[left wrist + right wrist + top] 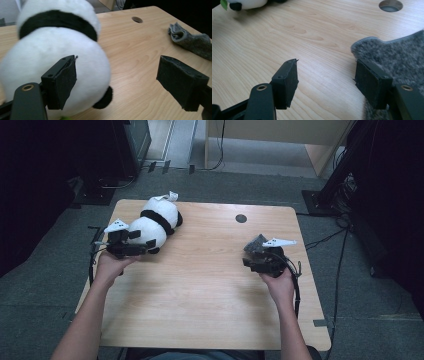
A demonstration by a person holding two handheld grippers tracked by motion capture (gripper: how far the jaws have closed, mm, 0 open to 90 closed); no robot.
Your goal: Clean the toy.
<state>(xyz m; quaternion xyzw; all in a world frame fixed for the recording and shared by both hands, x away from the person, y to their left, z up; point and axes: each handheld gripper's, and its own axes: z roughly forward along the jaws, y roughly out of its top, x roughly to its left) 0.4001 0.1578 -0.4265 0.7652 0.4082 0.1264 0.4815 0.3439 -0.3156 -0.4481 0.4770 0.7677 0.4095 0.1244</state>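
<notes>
A black-and-white plush panda (156, 222) lies at the far left of the wooden table (200, 280). My left gripper (134, 245) is at the panda's near end with its jaws open. In the left gripper view the panda (55, 57) bulges behind the left pad (63, 82), and the gap to the right pad (180, 81) holds nothing. A folded grey cloth (256, 245) lies at the right side of the table. My right gripper (260, 262) is just in front of it, open; the cloth (392, 57) lies behind the right pad (372, 83), with bare wood between the pads.
A round cable hole (241, 218) sits in the table near its far edge. Cables trail from both grippers over the table's sides. Dark stands and equipment (345, 175) surround the table on the grey floor.
</notes>
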